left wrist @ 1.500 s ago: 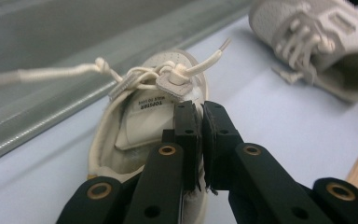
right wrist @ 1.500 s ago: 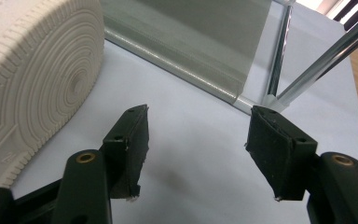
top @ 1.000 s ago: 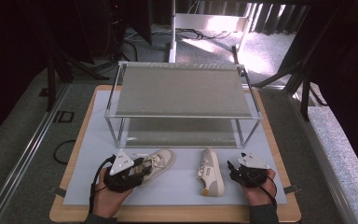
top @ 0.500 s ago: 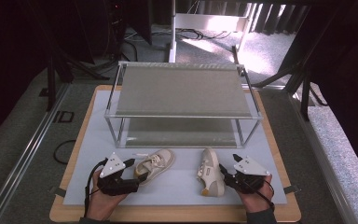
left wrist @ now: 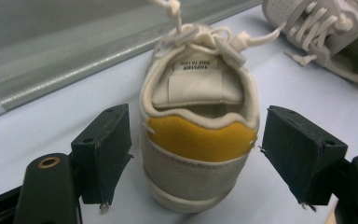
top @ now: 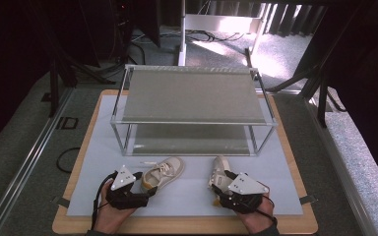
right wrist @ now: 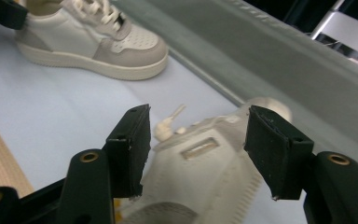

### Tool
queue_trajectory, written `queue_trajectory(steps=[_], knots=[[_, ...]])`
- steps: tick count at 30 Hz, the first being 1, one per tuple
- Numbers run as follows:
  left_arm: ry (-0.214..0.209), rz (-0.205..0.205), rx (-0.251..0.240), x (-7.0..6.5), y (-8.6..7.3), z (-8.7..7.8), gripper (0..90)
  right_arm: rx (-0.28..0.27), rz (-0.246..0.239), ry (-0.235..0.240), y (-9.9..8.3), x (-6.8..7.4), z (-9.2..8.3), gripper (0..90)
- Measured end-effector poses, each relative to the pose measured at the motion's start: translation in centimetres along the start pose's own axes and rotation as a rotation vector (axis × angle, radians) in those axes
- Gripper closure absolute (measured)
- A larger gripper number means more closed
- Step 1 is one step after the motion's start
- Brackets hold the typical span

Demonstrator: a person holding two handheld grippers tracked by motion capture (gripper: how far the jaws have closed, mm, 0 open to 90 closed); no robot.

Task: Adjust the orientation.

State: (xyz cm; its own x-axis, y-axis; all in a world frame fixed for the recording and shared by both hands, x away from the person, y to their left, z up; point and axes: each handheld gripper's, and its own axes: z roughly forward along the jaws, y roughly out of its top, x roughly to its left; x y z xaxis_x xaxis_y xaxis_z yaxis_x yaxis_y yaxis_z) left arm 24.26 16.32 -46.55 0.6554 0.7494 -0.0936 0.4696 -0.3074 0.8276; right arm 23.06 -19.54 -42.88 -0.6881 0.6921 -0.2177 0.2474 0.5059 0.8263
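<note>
Along the lower edge of the high view, two pale shoes are seen on the light mat (top: 103, 167) in front of a two-tier wire rack (top: 192, 98): the left shoe (top: 163, 173) lies at lower centre-left with its long axis slanted, toe toward the upper right and heel toward the left gripper (top: 150, 189), while the right shoe (top: 220, 169) lies nearly upright in the frame, toe toward the rack, its heel covered by the right gripper (top: 217, 189). Each shoe is thus nearest its own-side hand. Across the left gripper view, the left shoe (left wrist: 198, 140) is shown heel-on at centre, its yellow heel tab facing the camera; the jaws are spread wide to either side, apart from the heel. Low in the right gripper view, the right shoe (right wrist: 205, 163) is seen between jaws held wide, neither visibly touching, and the other shoe lies at upper left.
</note>
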Motion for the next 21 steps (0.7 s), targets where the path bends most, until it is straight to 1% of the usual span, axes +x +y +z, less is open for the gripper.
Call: queue_trajectory(steps=[2,6,7,9,12,13,14,15,16,20,21], knots=[[0.007,-0.003,0.005,0.0,-0.2,0.4,23.9,0.019,-0.006,0.012,-0.2,0.4,0.6,40.0],[0.008,0.003,0.024,-0.2,-0.4,0.9,23.8,0.038,-0.010,0.008,-0.6,0.6,1.0,38.9],[0.014,0.009,0.033,-0.3,-0.4,1.1,23.8,0.038,-0.010,0.008,-0.6,0.6,1.0,38.9],[0.012,0.007,0.039,-0.3,-0.5,1.3,23.9,0.037,-0.017,0.005,-0.7,0.6,0.9,38.6],[0.024,0.016,0.055,-0.4,-0.6,1.6,24.0,0.037,-0.019,0.006,-0.8,0.6,0.9,38.7],[0.036,0.019,0.060,-0.6,-0.6,1.7,24.0,0.037,-0.026,0.005,-0.8,0.5,0.9,38.7],[0.036,0.019,0.060,-0.6,-0.6,1.7,24.0,0.037,-0.026,0.005,-0.8,0.5,0.9,38.7],[0.041,0.020,0.063,-0.7,-0.6,1.7,24.1,0.038,-0.044,-0.004,-0.9,0.6,0.9,39.2],[0.039,0.018,0.066,-0.7,-0.6,1.7,24.1,0.038,-0.046,-0.006,-0.9,0.5,0.9,39.4],[0.043,0.008,0.071,-0.7,-0.7,1.8,24.9,0.037,-0.046,-0.007,-1.1,0.3,0.7,40.2],[0.041,0.008,0.073,-0.7,-0.7,1.8,25.0,0.040,-0.035,-0.008,-1.1,0.0,0.6,40.6]])
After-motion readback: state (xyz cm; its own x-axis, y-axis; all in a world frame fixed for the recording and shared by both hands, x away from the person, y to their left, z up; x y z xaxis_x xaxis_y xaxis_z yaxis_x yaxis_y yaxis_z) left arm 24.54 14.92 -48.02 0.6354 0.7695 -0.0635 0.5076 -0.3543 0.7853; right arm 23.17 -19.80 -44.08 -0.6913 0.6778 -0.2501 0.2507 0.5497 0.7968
